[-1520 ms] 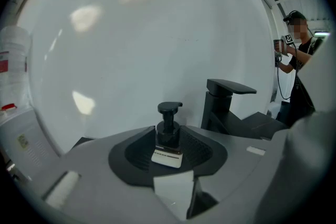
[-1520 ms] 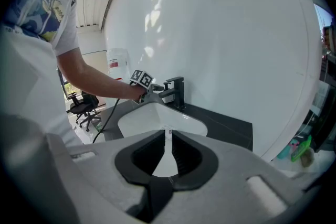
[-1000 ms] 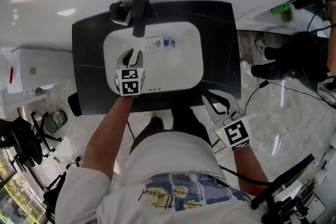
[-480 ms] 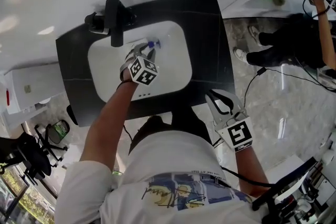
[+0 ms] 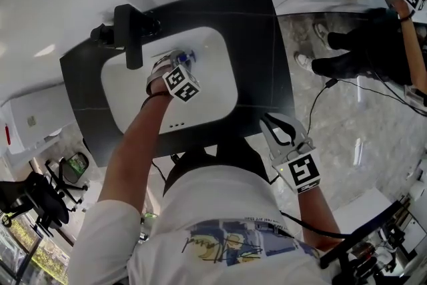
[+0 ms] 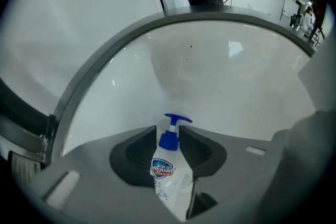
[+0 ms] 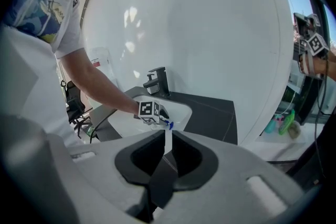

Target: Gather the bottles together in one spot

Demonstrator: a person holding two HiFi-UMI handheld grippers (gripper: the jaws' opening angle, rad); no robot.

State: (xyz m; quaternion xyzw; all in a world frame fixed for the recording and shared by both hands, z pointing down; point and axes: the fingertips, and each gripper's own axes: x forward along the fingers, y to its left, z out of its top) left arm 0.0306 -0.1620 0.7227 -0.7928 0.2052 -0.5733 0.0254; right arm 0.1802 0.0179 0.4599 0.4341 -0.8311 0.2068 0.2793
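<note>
Left of centre in the head view, the left tool (image 5: 175, 61) is reaching down into the white sink (image 5: 217, 87). Its jaws are spreading wider around a clear pump bottle (image 6: 169, 168) with a blue top, which sits between them inside the basin. At the lower right, the right tool (image 5: 281, 128) hangs just past the front edge of the dark tabletop (image 5: 267, 43), jaws pressed together on nothing. A black faucet (image 5: 127, 33) stands at the sink's upper left.
</note>
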